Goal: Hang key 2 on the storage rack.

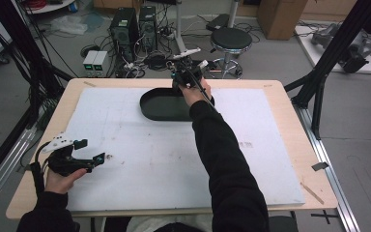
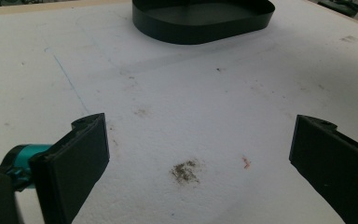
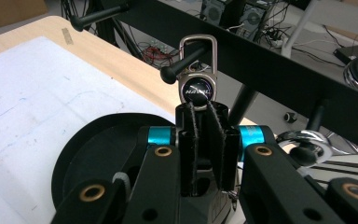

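A silver carabiner keychain point(image 3: 197, 70) with a round dark badge is clipped over a black peg point(image 3: 177, 65) that sticks out from a black bar point(image 3: 270, 60). My right gripper point(image 3: 207, 116) is shut on the keychain's lower end. In the high view, this gripper point(image 1: 188, 72) is held out past the far rim of a black oval tray point(image 1: 149, 108). Below the jaws, the tray point(image 3: 88, 154) looks empty. My left gripper point(image 1: 92, 150) rests near the table's left front, open, with nothing between its jaws point(image 2: 200, 158). The tray point(image 2: 205, 32) lies far ahead of it.
A white foam sheet point(image 1: 174, 159) with small stains covers the wooden table point(image 1: 290, 104). Beyond the far edge stand a round stool point(image 1: 230, 39), computer towers point(image 1: 135, 26) and loose cables. Black frame struts point(image 1: 328, 63) rise at the right.
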`<state>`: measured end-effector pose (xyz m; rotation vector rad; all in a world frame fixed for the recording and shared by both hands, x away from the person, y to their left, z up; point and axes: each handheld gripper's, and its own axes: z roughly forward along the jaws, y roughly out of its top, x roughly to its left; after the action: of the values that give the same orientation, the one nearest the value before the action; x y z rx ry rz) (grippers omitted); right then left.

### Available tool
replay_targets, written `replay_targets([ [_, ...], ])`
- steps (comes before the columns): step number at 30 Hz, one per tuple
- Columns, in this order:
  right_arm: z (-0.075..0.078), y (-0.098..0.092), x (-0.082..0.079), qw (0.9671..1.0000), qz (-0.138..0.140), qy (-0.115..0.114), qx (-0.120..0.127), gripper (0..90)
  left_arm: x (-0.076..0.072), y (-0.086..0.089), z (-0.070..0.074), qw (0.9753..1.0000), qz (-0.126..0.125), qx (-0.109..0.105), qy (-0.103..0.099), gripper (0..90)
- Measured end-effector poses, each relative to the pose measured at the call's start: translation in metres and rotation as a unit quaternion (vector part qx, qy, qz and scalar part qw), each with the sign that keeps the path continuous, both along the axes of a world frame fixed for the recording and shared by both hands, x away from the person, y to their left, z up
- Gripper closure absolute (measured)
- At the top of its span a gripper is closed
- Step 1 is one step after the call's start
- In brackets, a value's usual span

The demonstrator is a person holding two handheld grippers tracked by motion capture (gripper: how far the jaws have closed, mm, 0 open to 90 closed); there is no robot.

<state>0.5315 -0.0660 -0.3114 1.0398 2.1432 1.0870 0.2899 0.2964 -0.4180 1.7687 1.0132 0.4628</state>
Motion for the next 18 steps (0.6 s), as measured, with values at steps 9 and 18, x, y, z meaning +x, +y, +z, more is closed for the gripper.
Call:
replay_targets([
  [9,-0.001,0.000,-0.002,0.9999,0.008,-0.006,-0.002,65.5,0.000,0.000,0.000,1.0000,-0.002,-0.003,0.001,5.2],
  [18,0.011,0.003,-0.023,0.9988,0.038,-0.031,-0.010,26.1,0.000,0.000,0.000,1.0000,-0.003,0.000,0.000,5.2],
])
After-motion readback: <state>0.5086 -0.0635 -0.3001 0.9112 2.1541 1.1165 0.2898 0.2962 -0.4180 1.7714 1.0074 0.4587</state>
